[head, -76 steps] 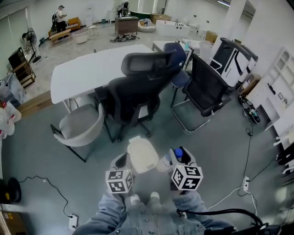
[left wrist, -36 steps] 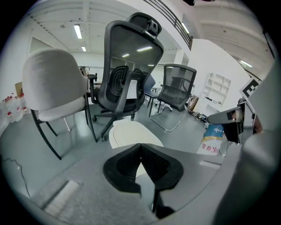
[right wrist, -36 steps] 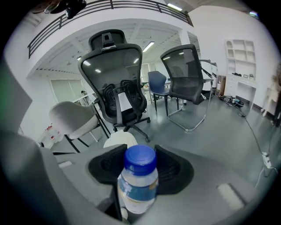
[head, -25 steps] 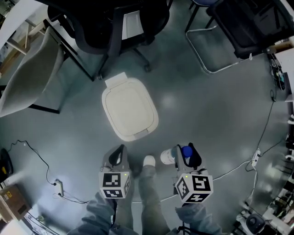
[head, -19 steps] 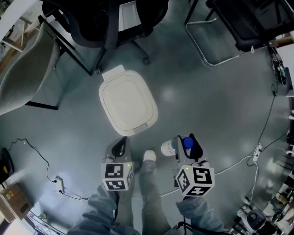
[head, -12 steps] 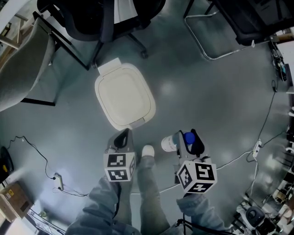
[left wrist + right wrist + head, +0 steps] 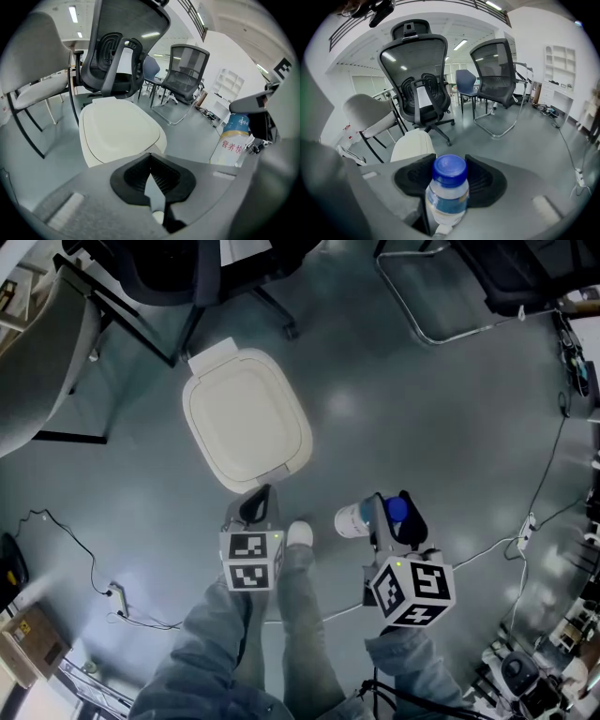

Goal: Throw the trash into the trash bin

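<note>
- Head view showed the task not yet done: the bottle (image 7: 364, 518) was in the right gripper (image 7: 394, 512), not in the bin (image 7: 246, 418).
- The bin stood on the floor (image 7: 422, 418), just beyond the person's feet and to the left of the bottle, with chair legs on its far side.
- Its white lid lay flat and closed over the whole opening, so nothing could drop in yet.
- What was left, as I judged it: get the lid up, carry the bottle over the opening, and let it go.
- Right gripper view showed that gripper pinching the bottle just under its blue cap, one dark pad on each side. The cap pointed back toward the camera and the body hung out past the jaws.
- The jaws stood fairly wide, since the bottle filled the gap between them.
- The left gripper (image 7: 255, 505) had its jaws pressed together with nothing between them.
- Its tip hovered close to the near edge of the bin; I could not tell whether it touched the lid.
- It seemed the likelier one to deal with the lid, being empty and nearest to it.
</note>
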